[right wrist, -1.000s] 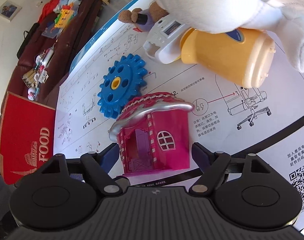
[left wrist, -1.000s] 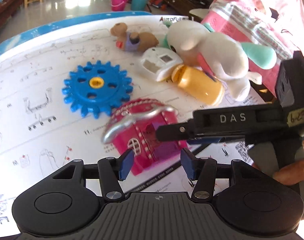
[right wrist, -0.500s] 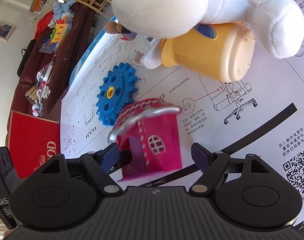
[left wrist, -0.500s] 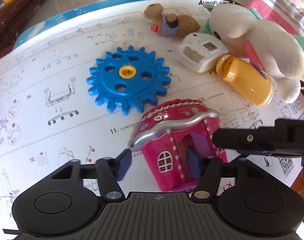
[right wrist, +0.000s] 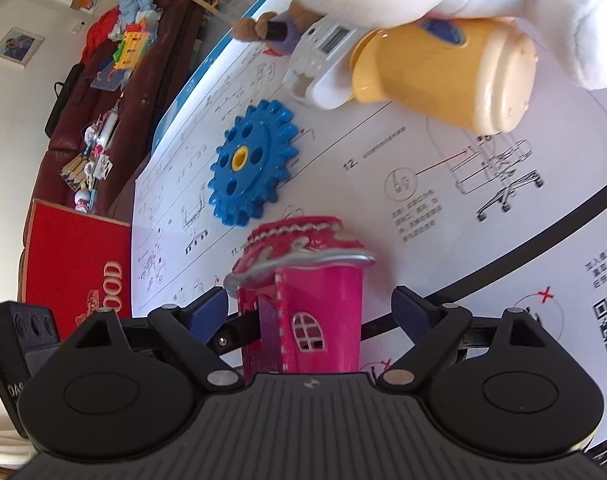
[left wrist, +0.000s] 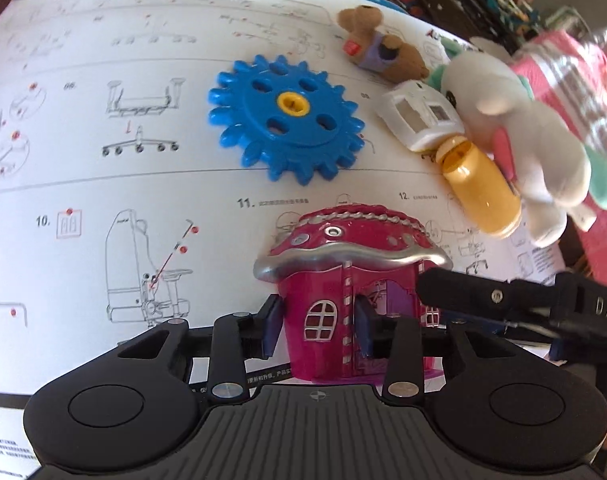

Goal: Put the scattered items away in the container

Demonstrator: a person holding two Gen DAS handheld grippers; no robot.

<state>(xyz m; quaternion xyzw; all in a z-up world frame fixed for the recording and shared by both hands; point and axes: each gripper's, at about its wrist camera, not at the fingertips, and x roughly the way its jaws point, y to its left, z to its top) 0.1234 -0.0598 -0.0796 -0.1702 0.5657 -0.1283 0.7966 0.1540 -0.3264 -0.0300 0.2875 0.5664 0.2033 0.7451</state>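
A pink toy house (left wrist: pixel 343 280) with a silver roof edge stands on the white instruction sheet (left wrist: pixel 103 184). My left gripper (left wrist: pixel 319 328) is closing on its windowed wall. One blue pad touches the outer side, and the other finger reaches into the doorway. In the right wrist view the same house (right wrist: pixel 319 312) sits between the wide jaws of my right gripper (right wrist: pixel 309 304). Those jaws are opening, with both pads clear of the house. One right finger (left wrist: pixel 463 292) juts in beside the house. A red cardboard box (right wrist: pixel 75 264) printed FOOD lies past the sheet's left edge.
Beyond the house lie a blue gear (left wrist: pixel 285 120), a brown teddy (left wrist: pixel 383 52), a white plastic gadget (left wrist: pixel 419 120), a yellow cup (left wrist: pixel 479 192) on its side and a white plush (left wrist: pixel 519 136). A dark sofa (right wrist: pixel 115 92) piled with toys stands behind.
My left gripper has come down and rolled, and its jaws have narrowed onto the house wall. The house now stands more upright. The right jaws have spread wider off it.
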